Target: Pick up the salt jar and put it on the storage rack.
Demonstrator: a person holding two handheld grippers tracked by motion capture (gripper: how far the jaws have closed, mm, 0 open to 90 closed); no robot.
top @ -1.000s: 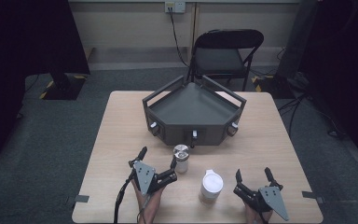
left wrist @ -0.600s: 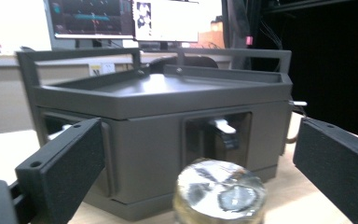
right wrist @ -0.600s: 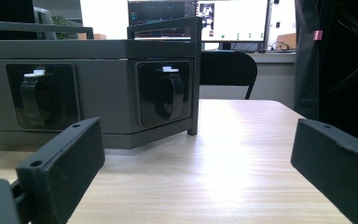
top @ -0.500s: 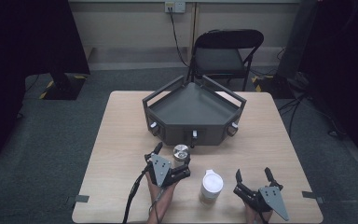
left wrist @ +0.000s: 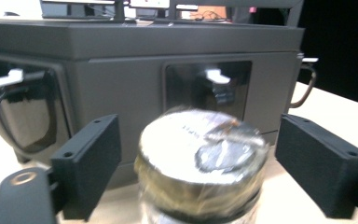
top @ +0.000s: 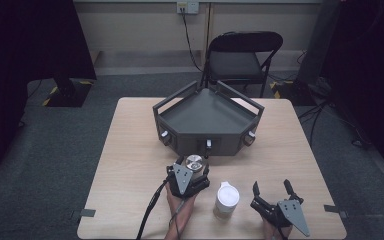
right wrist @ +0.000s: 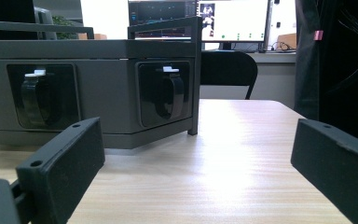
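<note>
A small jar with a shiny silver lid (top: 194,161) stands on the wooden table just in front of the grey box. My left gripper (top: 193,167) reaches around it from the near side. In the left gripper view the jar (left wrist: 200,163) sits between the two black jaws with a narrow gap on each side. The jaws have just been closing, and the pads do not touch the jar. My right gripper (top: 271,187) rests near the table's front right, open, with nothing between its jaws (right wrist: 200,163).
A grey angular tray-box (top: 207,117) with handles on its front faces stands mid-table. A white-lidded container (top: 226,197) stands between the two grippers. A black folding chair (top: 245,55) sits behind the table. Bare tabletop (top: 130,150) lies to the left and right.
My left gripper has moved forward and to the right until its jaws flank the silver-lidded jar, and the jaws have narrowed. The right gripper has stayed still.
</note>
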